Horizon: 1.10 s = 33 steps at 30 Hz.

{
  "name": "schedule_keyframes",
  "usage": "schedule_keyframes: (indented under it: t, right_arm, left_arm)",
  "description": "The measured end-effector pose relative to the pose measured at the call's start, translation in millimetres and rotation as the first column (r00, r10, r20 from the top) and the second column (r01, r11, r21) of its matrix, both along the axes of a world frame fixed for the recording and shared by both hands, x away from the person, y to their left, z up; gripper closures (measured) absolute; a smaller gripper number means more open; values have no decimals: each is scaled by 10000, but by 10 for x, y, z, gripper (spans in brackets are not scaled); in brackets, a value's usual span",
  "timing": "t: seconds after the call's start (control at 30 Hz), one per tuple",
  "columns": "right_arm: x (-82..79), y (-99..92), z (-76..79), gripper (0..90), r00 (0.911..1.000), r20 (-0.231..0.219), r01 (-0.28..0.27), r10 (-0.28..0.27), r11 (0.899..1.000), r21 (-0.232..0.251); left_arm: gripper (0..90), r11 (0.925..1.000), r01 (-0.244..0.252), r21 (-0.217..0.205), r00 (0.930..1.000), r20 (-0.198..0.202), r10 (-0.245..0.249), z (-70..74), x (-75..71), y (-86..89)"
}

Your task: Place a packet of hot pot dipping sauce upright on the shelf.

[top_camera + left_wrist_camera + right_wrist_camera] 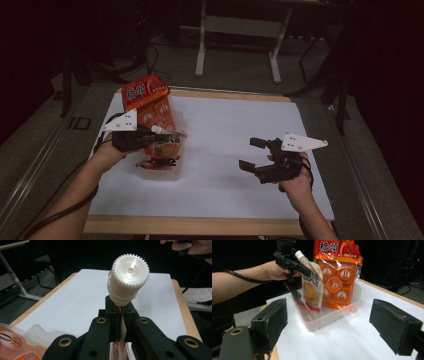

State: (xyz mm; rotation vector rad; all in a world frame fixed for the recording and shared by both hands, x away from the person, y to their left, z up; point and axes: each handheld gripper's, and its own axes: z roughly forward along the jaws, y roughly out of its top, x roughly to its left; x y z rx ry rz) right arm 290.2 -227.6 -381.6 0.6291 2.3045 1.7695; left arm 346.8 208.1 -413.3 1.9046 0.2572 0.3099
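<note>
Left gripper clamped on pouch, lifting from bin | right gripper apart at 3 o'clock | next: set pouch down clear.

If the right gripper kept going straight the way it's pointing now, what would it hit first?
Most likely the clear plastic tub, near its front wall. The right gripper, fingers wide open, looks straight at it across bare white paper. The spouted pouch hangs just above that wall, so depth is uncertain.

Spouted pouch and snack pack stand in tub.
</note>
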Motion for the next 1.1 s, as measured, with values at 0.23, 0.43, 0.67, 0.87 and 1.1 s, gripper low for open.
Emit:
schedule_keyframes:
  t: [0.23, 0.43, 0.67, 0.87, 1.1]
  right_arm:
    - [2, -14, -16, 148, 10000, -76, -1, 1, 10000, 13]
    - [2, -13, -31, 148, 9999, -135, -28, 28, 10000, 24]
    - [0, -4, -50, 149, 9998, -199, -98, 97, 9999, -49]
    - [-4, -9, -50, 149, 9997, -204, -98, 97, 9999, -35]
    - [4, -10, -64, 149, 9996, -257, -78, 77, 10000, -32]
  left_arm:
    - [874, 9989, -31, 463, 9998, 191, 22, 17, 42, -72]
    - [873, 9982, -11, 596, 9994, 360, -10, 4, 70, -120]
    - [872, 9978, 205, 625, 9997, 81, -210, -57, 91, -155]
    - [872, 9986, 21, 525, 10000, -40, -19, -81, 83, -115]
    - [875, 10000, 76, 24, 9992, -389, -75, -134, 71, -73]
